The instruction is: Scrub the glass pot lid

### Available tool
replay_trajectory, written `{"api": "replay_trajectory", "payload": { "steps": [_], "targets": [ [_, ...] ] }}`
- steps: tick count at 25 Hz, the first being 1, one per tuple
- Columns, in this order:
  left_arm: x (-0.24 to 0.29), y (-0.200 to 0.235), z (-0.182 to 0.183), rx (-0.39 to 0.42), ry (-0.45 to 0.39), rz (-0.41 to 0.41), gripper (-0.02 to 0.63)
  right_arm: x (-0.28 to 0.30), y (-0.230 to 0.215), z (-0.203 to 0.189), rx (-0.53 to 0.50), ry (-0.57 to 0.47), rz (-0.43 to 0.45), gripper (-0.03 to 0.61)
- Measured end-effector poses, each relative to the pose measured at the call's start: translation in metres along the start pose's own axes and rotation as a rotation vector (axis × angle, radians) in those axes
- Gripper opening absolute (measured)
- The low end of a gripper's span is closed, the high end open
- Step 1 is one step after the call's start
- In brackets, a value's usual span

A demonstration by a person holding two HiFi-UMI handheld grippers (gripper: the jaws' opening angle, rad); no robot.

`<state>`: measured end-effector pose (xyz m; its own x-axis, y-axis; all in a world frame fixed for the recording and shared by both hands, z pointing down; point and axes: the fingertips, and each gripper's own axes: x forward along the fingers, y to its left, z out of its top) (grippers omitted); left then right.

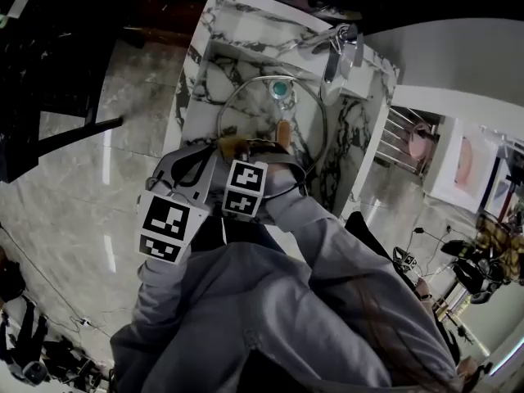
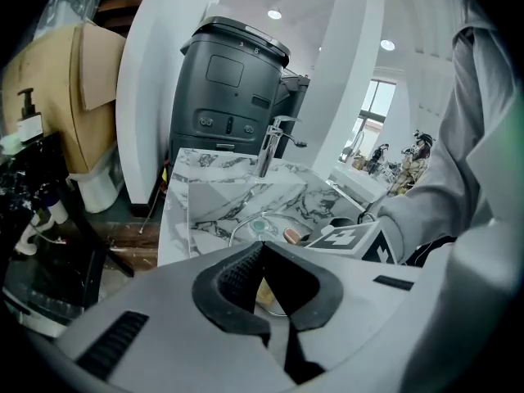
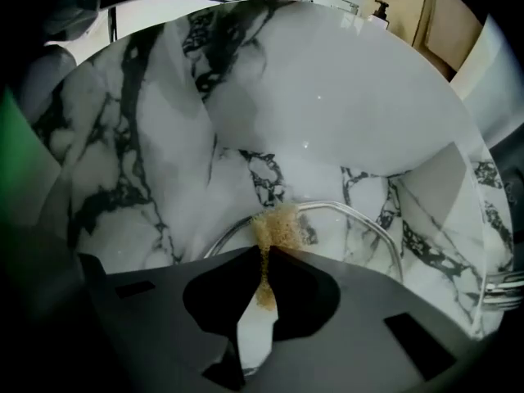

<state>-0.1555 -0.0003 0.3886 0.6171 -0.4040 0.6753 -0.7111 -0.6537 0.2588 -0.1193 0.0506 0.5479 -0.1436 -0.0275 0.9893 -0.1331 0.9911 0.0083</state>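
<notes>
The glass pot lid (image 1: 255,105) lies in the marble sink (image 1: 205,64), its metal rim (image 3: 360,215) curving round a brown knob (image 1: 282,128). A teal drain plug (image 1: 280,88) shows by it. My right gripper (image 3: 264,250) points down and is shut on a tan sponge (image 3: 278,223), which touches the lid's near rim. Only its marker cube (image 1: 246,188) shows in the head view. My left gripper (image 2: 264,250) is shut just left of it, over the same near rim (image 2: 237,232). Whether it pinches the rim is hidden.
A chrome faucet (image 1: 340,43) stands at the sink's far edge. A dark grey appliance (image 2: 233,80) rises behind the counter. A towel rack (image 1: 401,137) is to the right, and a black frame (image 1: 49,56) to the left on the tiled floor.
</notes>
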Motion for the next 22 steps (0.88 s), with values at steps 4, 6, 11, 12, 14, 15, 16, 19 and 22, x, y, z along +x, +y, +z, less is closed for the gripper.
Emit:
{"api": "replay_trajectory", "payload": {
  "steps": [4,6,11,12,14,15,16,19,22],
  "targets": [
    [-0.001,-0.007,-0.004,0.002,0.001,-0.007,0.015,0.0,0.03,-0.001,0.114,-0.018,0.16,0.046],
    [-0.001,-0.01,-0.005,0.005,0.005,-0.011,0.015,0.001,0.039,-0.002,0.164,-0.028,0.226,0.046],
    [0.003,-0.017,-0.007,0.014,0.022,-0.025,0.015,-0.003,0.065,-0.003,0.221,-0.038,0.46,0.046],
    [0.005,-0.019,-0.007,0.017,0.027,-0.029,0.015,-0.006,0.07,-0.003,0.224,-0.047,0.498,0.046],
    [0.009,-0.022,-0.006,0.026,0.035,-0.04,0.015,-0.018,0.071,-0.004,0.222,-0.076,0.522,0.046],
    [0.012,-0.024,-0.005,0.031,0.037,-0.045,0.015,-0.025,0.068,-0.005,0.224,-0.096,0.511,0.046],
    [0.014,-0.026,-0.003,0.035,0.04,-0.051,0.015,-0.034,0.062,-0.006,0.231,-0.121,0.49,0.046],
    [0.025,-0.032,0.004,0.048,0.046,-0.068,0.015,-0.064,0.038,-0.016,0.278,-0.203,0.41,0.046],
    [0.039,-0.039,0.013,0.064,0.053,-0.089,0.015,-0.091,0.004,-0.039,0.349,-0.259,0.304,0.046]
  ]
}}
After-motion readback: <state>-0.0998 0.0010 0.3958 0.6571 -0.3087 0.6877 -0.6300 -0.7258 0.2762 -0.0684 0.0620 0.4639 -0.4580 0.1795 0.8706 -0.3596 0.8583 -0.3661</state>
